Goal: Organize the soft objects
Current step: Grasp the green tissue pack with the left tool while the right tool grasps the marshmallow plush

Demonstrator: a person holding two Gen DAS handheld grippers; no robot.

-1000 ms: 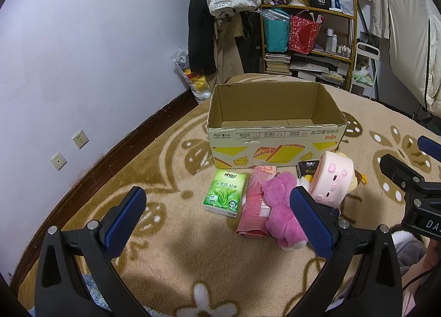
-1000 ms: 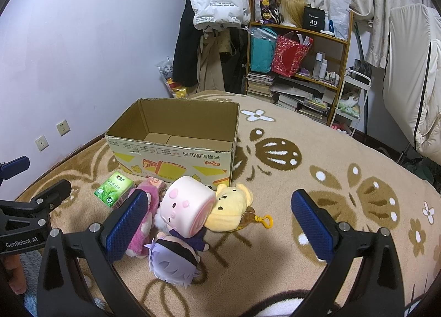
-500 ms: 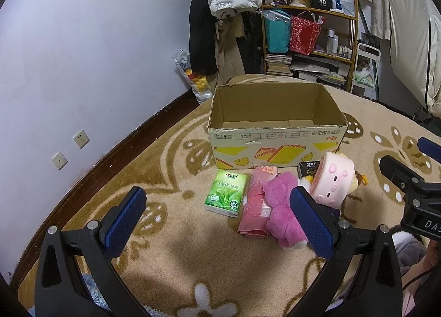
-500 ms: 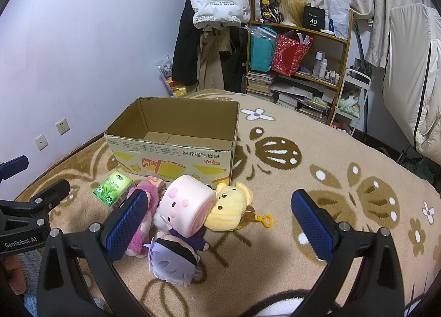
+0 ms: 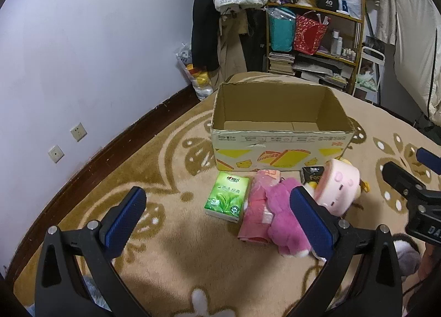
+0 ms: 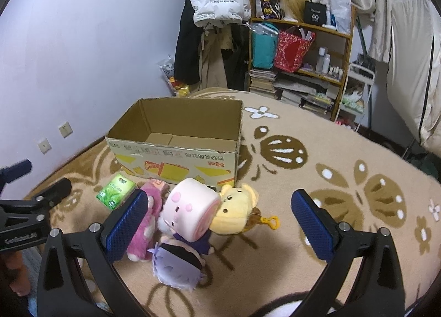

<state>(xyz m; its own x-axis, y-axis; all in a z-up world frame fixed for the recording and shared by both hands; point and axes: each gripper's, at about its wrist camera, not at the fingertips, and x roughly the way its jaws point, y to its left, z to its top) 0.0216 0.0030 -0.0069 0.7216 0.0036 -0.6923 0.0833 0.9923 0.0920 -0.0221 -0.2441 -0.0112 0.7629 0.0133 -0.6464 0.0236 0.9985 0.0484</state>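
Left tool (image 5: 217, 215) and right tool (image 6: 220, 216) both hover above the rug (image 6: 344, 157), fingers wide apart, gripping nothing — plush toys (image 6: 190, 212) and green tissue pack (image 5: 227, 199) lie just before the open cardboard box (image 5: 278, 143).

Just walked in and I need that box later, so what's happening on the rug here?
A person is holding a two-finger gripper in each hand, about to sort soft things into the cardboard box, which looks empty so far. Both the left gripper and right gripper are open and hold nothing. Everything lies on the rug in front of the box: a green tissue pack, a pink plush, a pink roll-shaped pig plush, a yellow bear plush and a purple-haired doll.
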